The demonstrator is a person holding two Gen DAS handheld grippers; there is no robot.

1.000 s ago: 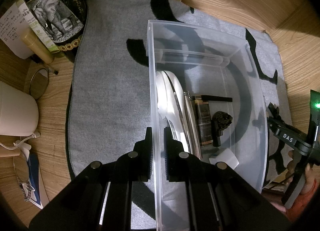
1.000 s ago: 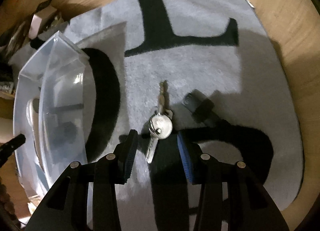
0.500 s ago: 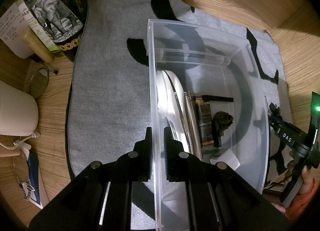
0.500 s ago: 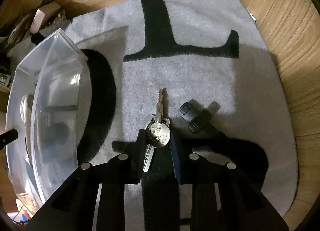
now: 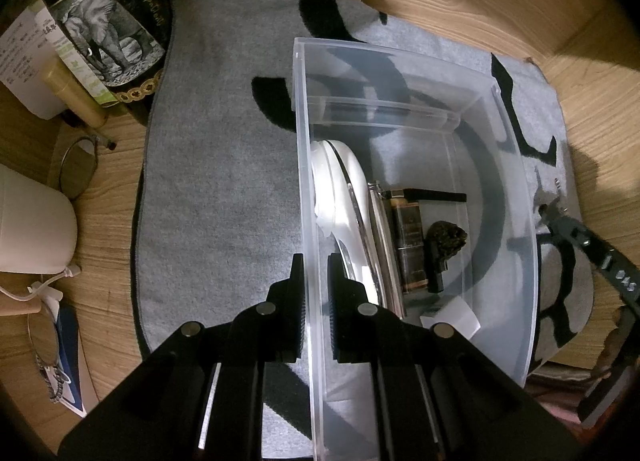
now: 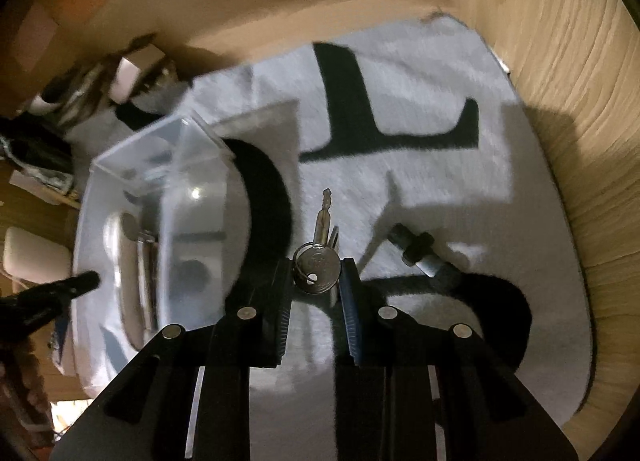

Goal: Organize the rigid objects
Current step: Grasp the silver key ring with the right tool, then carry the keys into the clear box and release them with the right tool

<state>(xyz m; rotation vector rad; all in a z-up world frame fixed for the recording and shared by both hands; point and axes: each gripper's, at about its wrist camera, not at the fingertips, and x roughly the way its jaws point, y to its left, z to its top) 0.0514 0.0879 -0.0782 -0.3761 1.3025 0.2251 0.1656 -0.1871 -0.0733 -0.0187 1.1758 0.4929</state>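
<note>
My left gripper (image 5: 314, 275) is shut on the left wall of a clear plastic bin (image 5: 304, 165) that stands on a grey mat (image 5: 224, 165). Inside the bin lie a white curved object (image 5: 340, 189), a dark rectangular lighter (image 5: 410, 245) and a small dark lump (image 5: 446, 239). My right gripper (image 6: 316, 273) is shut on a bunch of silver keys (image 6: 318, 267) and holds it above the mat, to the right of the bin (image 6: 176, 205). A small black and silver object (image 6: 418, 251) lies on the mat just right of the keys.
Dark bottles with an elephant label (image 5: 108, 33), round eyeglasses (image 5: 76, 169) and a white container (image 5: 28, 225) stand left of the mat. A wooden wall (image 6: 580, 121) bounds the mat on the right. Clutter sits at the back (image 6: 128, 73).
My right gripper closed on the keys and lifted them off the mat, pulling back. The left gripper has kept its hold on the bin wall.
</note>
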